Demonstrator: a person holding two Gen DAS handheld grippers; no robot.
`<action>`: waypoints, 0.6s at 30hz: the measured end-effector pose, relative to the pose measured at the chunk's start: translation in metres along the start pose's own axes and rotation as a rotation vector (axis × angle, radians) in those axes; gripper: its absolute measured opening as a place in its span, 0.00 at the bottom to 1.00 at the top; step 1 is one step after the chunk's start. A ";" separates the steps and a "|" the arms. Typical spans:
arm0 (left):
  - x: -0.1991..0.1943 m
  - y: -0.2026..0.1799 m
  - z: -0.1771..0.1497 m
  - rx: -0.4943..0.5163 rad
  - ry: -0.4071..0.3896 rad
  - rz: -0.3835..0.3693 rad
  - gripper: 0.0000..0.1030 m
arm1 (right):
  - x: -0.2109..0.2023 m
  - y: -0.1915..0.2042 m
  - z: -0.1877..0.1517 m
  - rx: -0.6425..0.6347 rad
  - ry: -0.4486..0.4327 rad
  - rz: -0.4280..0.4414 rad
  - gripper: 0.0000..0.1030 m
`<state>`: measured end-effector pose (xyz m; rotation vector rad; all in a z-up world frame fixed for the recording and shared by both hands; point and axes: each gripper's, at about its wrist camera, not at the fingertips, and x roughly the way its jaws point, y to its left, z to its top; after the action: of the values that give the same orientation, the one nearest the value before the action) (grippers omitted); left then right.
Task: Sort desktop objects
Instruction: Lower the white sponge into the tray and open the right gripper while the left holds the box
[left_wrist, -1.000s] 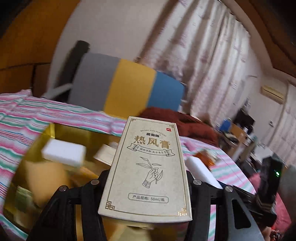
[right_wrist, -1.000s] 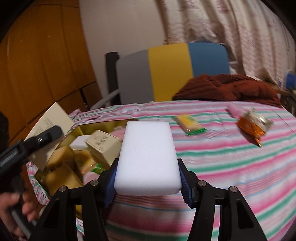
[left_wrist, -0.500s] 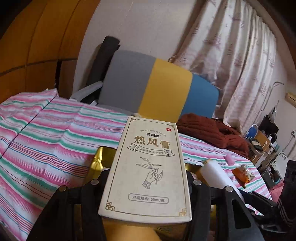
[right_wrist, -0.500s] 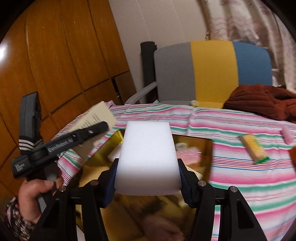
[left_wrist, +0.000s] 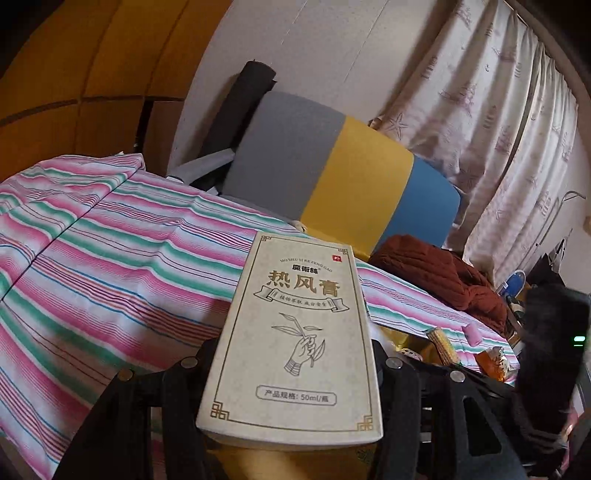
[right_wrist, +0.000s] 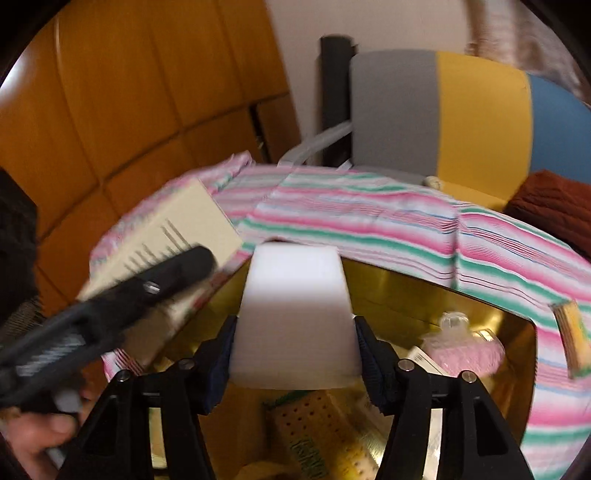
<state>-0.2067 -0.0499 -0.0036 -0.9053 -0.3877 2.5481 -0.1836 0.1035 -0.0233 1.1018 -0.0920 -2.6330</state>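
My left gripper (left_wrist: 291, 354) is shut on a cream carton (left_wrist: 295, 332) printed with a hand and sprig, held over the striped tablecloth (left_wrist: 110, 251). From the right wrist view the same carton (right_wrist: 177, 229) and the left gripper (right_wrist: 147, 291) show at the left, beside the gold box (right_wrist: 406, 291). My right gripper (right_wrist: 295, 328) is shut on a white foam block (right_wrist: 295, 314), which hangs over the open gold box. Inside the box lie a pink item (right_wrist: 465, 350) and a yellow-green packet (right_wrist: 325, 428).
A grey, yellow and blue chair (left_wrist: 332, 177) stands behind the table, with a dark red garment (left_wrist: 436, 273) on the table's far side. A corn-like packet (left_wrist: 443, 345), a pink piece (left_wrist: 471, 332) and an orange wrapper (left_wrist: 493, 363) lie on the cloth. Wooden panels (right_wrist: 110, 110) are at the left.
The right gripper carried the white block leftward from over the cloth to above the gold box. The left gripper swung left with the carton, off the box and over bare cloth.
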 end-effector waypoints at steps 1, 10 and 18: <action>-0.001 0.001 0.000 0.002 -0.001 0.001 0.53 | -0.003 -0.003 -0.003 0.005 -0.017 -0.010 0.70; 0.015 -0.004 -0.002 0.018 0.040 -0.011 0.53 | -0.020 -0.029 -0.022 0.055 -0.025 -0.091 0.69; 0.014 -0.034 0.001 0.072 0.069 -0.067 0.53 | -0.042 -0.054 -0.027 0.083 0.014 -0.181 0.48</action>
<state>-0.2081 -0.0133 0.0030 -0.9355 -0.2990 2.4464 -0.1489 0.1689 -0.0224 1.2078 -0.1045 -2.8028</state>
